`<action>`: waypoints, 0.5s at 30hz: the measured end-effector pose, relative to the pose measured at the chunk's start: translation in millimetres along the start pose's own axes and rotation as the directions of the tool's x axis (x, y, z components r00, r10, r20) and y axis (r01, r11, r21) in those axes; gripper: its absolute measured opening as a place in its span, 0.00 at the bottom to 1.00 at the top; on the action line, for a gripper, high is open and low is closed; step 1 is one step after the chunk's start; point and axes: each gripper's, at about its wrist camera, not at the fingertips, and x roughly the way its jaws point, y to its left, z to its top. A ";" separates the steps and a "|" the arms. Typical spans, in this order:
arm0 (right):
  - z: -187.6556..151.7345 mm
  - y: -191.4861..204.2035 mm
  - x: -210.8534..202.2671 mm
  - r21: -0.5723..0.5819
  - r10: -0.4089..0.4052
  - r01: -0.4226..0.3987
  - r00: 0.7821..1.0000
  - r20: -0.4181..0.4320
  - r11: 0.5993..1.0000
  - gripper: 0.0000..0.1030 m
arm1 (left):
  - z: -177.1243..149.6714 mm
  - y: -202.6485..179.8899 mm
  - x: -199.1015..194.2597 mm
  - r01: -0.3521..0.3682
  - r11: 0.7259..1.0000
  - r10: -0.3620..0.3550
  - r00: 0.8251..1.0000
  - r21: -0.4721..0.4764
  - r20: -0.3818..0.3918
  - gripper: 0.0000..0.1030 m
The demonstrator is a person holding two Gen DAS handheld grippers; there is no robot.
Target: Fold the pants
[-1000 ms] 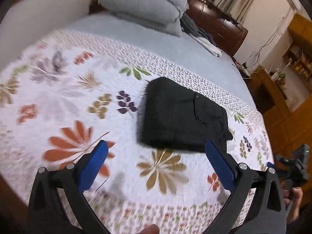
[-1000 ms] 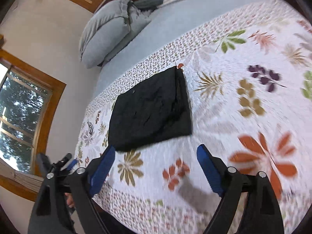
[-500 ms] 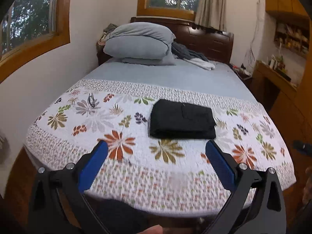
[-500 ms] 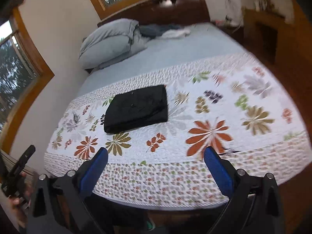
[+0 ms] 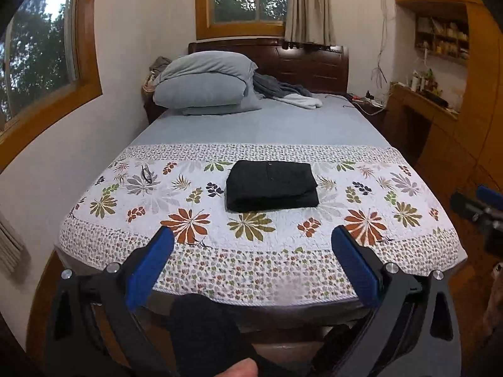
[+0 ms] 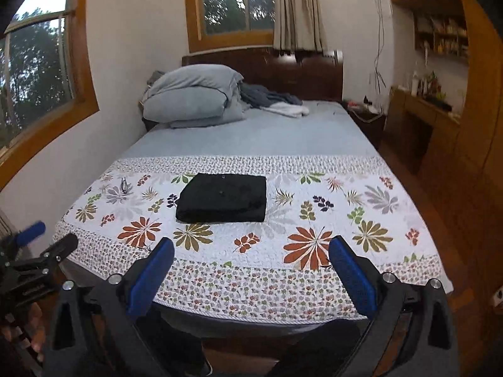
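The black pants (image 5: 272,186) lie folded into a compact rectangle on the floral quilt (image 5: 361,201), near its middle; they also show in the right wrist view (image 6: 223,198). My left gripper (image 5: 251,251) is open and empty, held back beyond the foot of the bed, well short of the pants. My right gripper (image 6: 251,254) is open and empty too, also off the foot of the bed. The right gripper shows at the right edge of the left wrist view (image 5: 481,207); the left one shows at the left edge of the right wrist view (image 6: 34,251).
Grey pillows (image 5: 204,84) and loose clothes (image 5: 283,91) lie at the dark wooden headboard (image 5: 314,66). A pair of glasses (image 5: 146,172) rests on the quilt's left part. A wall runs along the bed's left; a wooden desk (image 5: 421,110) and shelves stand right.
Both grippers have pulled back and up from just above the quilt to beyond the foot of the bed. The folded pants have stayed in place.
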 end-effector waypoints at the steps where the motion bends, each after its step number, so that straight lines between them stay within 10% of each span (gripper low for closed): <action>1: -1.1 1.5 -1.9 -0.001 0.002 -0.002 1.000 -0.001 1.000 0.96 | 1.1 0.8 -4.6 0.018 1.000 -0.018 1.000 -0.009 -0.015 0.97; 5: -7.9 7.1 -10.7 0.000 0.017 -0.017 1.000 -0.002 1.000 0.96 | -2.1 8.0 -21.8 0.104 0.992 -0.105 0.995 -0.077 -0.004 0.97; 15: -15.6 16.0 -26.4 -0.001 0.031 -0.031 0.999 0.014 1.000 0.96 | -14.2 3.4 -45.5 0.030 0.997 -0.028 0.999 -0.068 0.030 0.97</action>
